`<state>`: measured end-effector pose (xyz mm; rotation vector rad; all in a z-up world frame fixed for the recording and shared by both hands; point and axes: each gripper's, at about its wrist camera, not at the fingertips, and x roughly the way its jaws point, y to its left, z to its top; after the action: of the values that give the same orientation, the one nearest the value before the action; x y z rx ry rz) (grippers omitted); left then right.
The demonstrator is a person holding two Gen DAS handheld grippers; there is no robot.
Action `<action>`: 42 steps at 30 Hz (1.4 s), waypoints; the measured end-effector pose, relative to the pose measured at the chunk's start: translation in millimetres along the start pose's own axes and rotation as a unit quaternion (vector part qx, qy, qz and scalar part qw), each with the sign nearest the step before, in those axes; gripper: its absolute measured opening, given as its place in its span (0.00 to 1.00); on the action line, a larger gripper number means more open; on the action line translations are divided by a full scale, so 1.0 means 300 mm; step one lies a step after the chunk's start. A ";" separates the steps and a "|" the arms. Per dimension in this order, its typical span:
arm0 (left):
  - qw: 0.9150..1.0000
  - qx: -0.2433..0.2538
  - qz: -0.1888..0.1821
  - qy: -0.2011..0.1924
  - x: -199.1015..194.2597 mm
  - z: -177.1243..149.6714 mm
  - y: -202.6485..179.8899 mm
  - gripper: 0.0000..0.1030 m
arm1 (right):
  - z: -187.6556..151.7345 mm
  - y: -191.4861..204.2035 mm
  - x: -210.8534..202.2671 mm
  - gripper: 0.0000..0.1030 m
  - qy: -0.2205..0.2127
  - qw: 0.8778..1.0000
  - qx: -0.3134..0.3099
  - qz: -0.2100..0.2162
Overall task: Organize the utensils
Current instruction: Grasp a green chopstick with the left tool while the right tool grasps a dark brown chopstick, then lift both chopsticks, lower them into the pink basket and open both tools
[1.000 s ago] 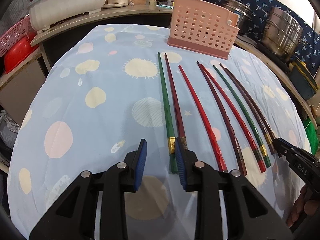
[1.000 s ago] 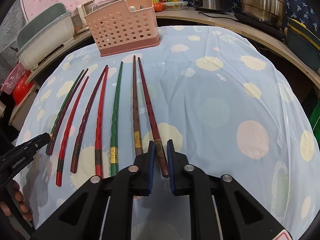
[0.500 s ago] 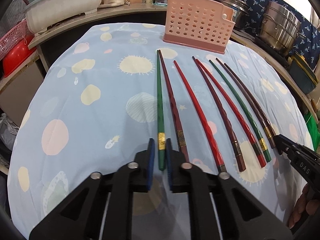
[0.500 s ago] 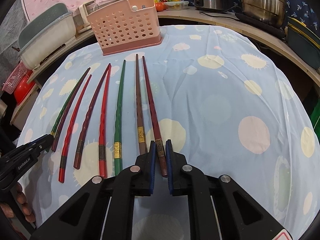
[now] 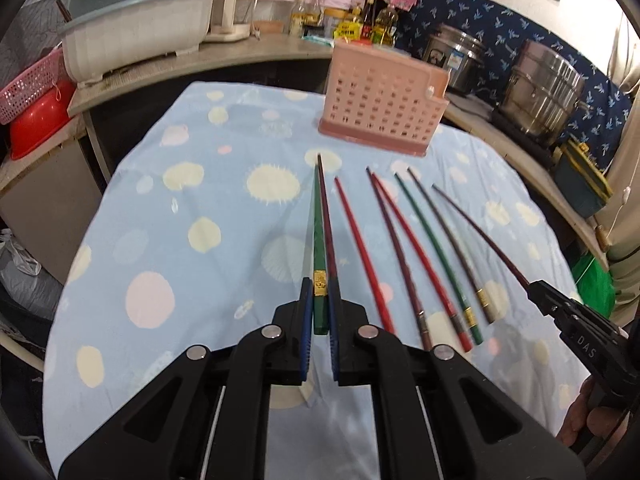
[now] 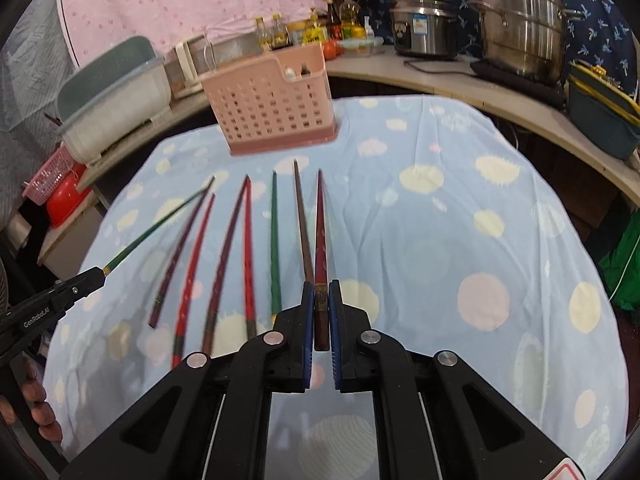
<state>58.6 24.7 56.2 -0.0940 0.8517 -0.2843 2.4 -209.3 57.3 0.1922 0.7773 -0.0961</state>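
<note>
**Now: one chopstick in each claw**

Green chopstick clamped at its butt end in the left claw, tip angled off the cloth. Dark red chopstick pinched the same way in the right claw. Six more chopsticks lie fanned on the blue spotted bench. Pink perforated holder stands beyond their tips.

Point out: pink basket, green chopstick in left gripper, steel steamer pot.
pink basket [image 5: 382, 110], left wrist view, perforated front wall.
green chopstick [image 5: 318, 240], left wrist view, mid shaft.
steel steamer pot [image 6: 520, 20], right wrist view, side wall.
</note>
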 end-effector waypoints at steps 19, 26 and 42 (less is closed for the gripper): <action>0.996 0.018 -0.012 -0.082 -0.260 0.278 -0.063 0.06 | 0.257 0.038 -0.239 0.07 -0.089 0.996 -0.007 0.014; 0.993 0.039 -0.008 -0.110 -0.301 0.408 -0.122 0.06 | 0.371 0.067 -0.286 0.07 -0.119 0.992 -0.023 0.014; 0.977 0.068 0.002 -0.201 -0.349 0.879 -0.270 0.06 | 0.854 0.124 -0.290 0.07 -0.209 0.977 -0.045 0.005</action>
<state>174.9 -31.3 321.6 -0.0197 0.4299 -0.3064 122.6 -224.8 302.0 0.0844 0.3595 -0.0885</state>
